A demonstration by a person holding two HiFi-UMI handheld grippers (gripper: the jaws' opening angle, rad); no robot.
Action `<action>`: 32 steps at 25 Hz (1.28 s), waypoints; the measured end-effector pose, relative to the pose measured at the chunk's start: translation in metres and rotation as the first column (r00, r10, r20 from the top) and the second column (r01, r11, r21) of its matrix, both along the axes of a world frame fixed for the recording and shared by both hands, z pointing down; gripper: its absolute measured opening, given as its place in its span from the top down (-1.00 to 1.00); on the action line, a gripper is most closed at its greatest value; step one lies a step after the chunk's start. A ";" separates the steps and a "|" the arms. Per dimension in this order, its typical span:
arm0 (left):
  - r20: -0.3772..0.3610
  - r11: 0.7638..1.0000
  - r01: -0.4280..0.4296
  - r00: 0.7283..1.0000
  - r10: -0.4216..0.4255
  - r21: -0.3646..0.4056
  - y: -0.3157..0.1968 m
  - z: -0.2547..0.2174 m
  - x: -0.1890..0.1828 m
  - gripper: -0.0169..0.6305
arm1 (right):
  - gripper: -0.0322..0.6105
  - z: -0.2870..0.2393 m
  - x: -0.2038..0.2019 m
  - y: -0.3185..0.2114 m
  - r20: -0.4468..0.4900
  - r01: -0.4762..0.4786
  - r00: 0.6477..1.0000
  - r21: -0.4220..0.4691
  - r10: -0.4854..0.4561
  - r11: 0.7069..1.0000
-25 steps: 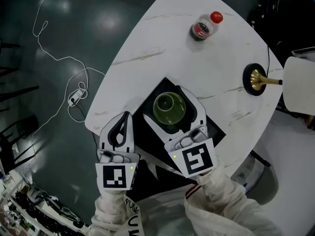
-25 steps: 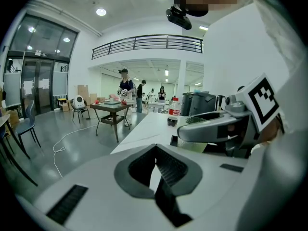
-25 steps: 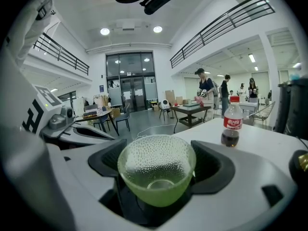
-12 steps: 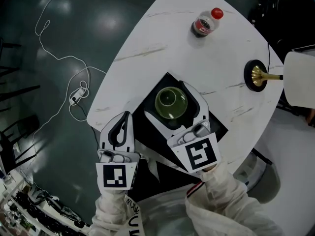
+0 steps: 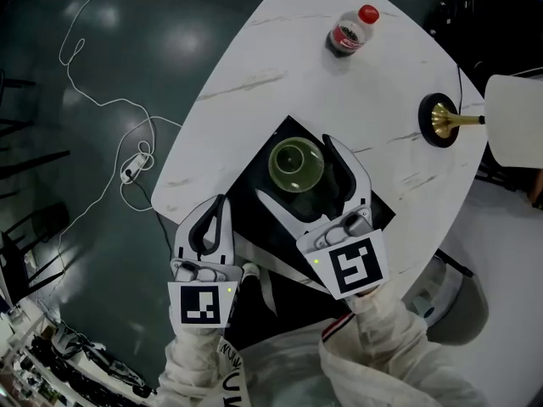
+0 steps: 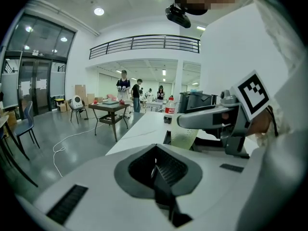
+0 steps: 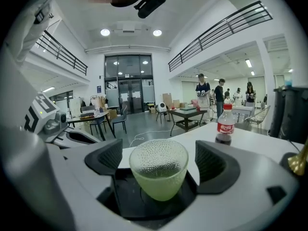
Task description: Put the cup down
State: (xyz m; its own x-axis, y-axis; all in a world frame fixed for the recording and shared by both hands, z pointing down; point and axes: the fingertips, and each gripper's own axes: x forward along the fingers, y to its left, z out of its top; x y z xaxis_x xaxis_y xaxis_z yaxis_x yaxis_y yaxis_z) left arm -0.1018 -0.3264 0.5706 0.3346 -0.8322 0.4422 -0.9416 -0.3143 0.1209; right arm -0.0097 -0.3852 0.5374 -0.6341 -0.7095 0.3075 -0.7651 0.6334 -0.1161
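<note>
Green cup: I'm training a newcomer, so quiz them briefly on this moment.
1. True or false: the green cup lies tipped over.
2. The cup stands on: A white tabletop, B black mat, C lamp base?
3. Fill in: the left hand-held gripper is ____.
Key: 1 false: upright between the opening jaws of the right hand-held gripper, pads clear of it. 2 B. 3 shut.

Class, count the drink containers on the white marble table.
2: the green cup on the black mat, and the red-capped bottle near the far edge. None appears hidden.
</note>
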 end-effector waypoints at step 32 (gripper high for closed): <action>0.041 0.975 -0.180 0.983 0.176 0.130 0.113 -0.064 0.014 0.91 | -0.33 -0.064 0.043 0.149 0.037 -0.217 0.976 0.076 0.215 0.973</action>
State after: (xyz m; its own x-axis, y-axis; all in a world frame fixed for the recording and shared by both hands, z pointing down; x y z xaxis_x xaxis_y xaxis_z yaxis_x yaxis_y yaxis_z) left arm -0.0874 -0.2131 0.5066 0.4717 -0.8121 0.3435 -0.8714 -0.4889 0.0408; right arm 0.0336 -0.2365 0.4735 -0.4706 -0.8520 0.2293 -0.8820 0.4613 -0.0962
